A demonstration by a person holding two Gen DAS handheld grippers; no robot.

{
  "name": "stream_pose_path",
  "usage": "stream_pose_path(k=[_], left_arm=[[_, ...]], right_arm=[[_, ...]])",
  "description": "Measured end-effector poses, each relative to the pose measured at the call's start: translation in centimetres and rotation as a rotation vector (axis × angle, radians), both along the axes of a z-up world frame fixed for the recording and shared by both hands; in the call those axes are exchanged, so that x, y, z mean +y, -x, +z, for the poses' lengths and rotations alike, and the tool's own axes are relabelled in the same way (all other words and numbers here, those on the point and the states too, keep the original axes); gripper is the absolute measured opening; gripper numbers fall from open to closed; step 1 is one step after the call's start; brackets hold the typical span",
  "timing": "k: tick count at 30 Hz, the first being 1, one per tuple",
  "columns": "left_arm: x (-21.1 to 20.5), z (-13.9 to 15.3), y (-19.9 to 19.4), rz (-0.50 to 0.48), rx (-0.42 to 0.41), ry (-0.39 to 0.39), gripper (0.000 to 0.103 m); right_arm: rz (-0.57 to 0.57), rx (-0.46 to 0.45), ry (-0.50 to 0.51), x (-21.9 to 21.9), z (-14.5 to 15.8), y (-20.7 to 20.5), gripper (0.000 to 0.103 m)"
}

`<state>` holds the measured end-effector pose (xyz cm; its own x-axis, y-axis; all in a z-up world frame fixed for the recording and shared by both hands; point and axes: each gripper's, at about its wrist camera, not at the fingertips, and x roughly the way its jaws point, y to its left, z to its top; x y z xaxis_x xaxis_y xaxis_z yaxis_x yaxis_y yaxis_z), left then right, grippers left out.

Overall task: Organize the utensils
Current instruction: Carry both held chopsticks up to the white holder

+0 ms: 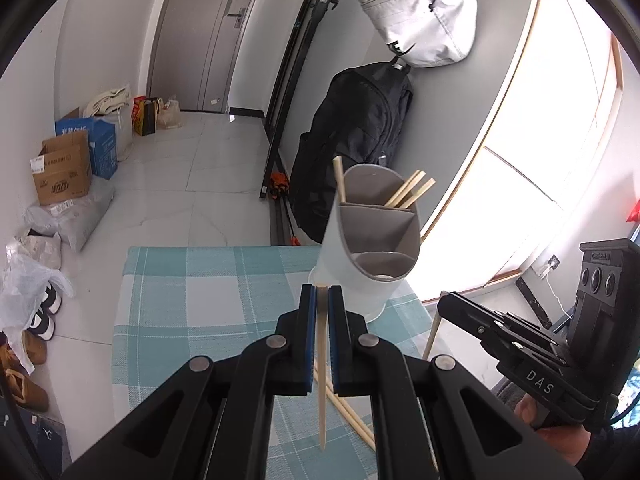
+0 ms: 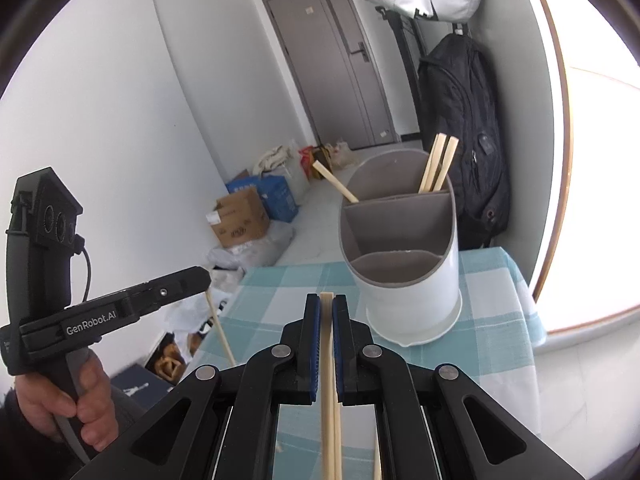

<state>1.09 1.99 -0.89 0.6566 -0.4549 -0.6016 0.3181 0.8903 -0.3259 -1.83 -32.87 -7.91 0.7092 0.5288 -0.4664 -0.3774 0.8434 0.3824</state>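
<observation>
A: L gripper (image 1: 321, 300)?
B: Clamped on one chopstick (image 1: 322, 380), above the checked cloth (image 1: 180, 300).
A: R gripper (image 2: 327, 308)?
B: Clamped on a chopstick pair (image 2: 329, 400).
A: Holder (image 2: 400, 256)?
B: Upright at the cloth's far right corner; three sticks in its rear compartment, more loose sticks (image 1: 352, 412) on cloth.
</observation>
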Motion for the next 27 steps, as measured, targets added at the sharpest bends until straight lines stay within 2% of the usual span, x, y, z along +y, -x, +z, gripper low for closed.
stream_pose_path(k=[10, 19, 27], left_arm=[[-2.5, 1.8, 0.2, -0.002, -0.037, -0.051, 0.002], [-3.7, 3.2, 0.5, -0.023, -0.054, -0.091, 0.002], [-4.4, 6.1, -0.4, -0.044, -0.067, -0.094, 0.002]], right_arm=[[0.014, -0.050, -0.036, -1.2, 0.3, 0.9, 0.005], [-0.004, -0.111, -0.065, -2.5, 2.0, 1.0, 0.005], [-0.024, -0.170, -0.093, -4.1, 5.9, -0.1, 0.005]])
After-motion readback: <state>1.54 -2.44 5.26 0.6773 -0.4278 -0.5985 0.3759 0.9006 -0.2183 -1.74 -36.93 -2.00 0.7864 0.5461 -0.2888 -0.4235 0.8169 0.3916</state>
